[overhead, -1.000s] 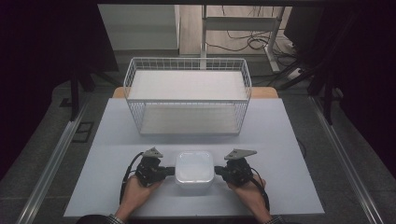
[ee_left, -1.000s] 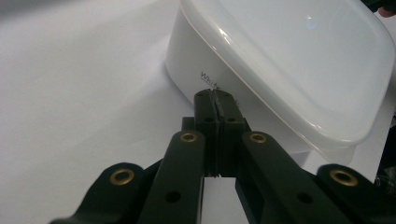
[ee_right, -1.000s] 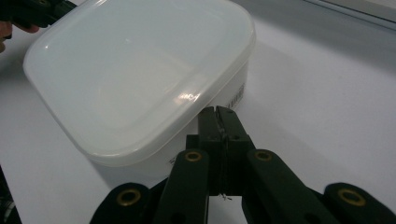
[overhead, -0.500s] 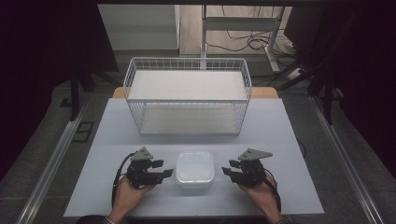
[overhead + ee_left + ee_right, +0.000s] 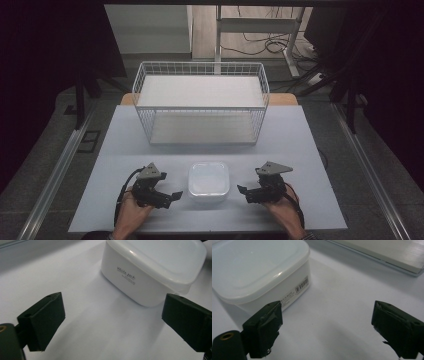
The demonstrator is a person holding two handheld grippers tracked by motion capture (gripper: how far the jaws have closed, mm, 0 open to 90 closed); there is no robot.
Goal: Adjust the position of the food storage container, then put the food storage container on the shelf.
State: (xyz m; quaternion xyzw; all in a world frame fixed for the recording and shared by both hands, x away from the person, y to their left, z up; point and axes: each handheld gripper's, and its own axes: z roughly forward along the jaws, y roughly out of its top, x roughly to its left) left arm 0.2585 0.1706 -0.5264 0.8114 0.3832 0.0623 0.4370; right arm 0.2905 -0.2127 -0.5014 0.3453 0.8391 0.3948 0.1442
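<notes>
Left gripper (image 5: pixel 172 196): jaws spread wide, just been opening, nothing between them; just left of the white lidded container (image 5: pixel 209 181), not touching.
Right gripper (image 5: pixel 243 192): jaws likewise parted, just been opening, empty; just right of the container.
Container: lid on, resting on the table (image 5: pixel 310 150).
Wire basket (image 5: pixel 200 102): beyond the container, well apart.

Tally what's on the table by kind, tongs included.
Lidded white box: 1
Wire basket: 1
Tongs, both open and clear of the box: 2, left and right
Total: 4
</notes>
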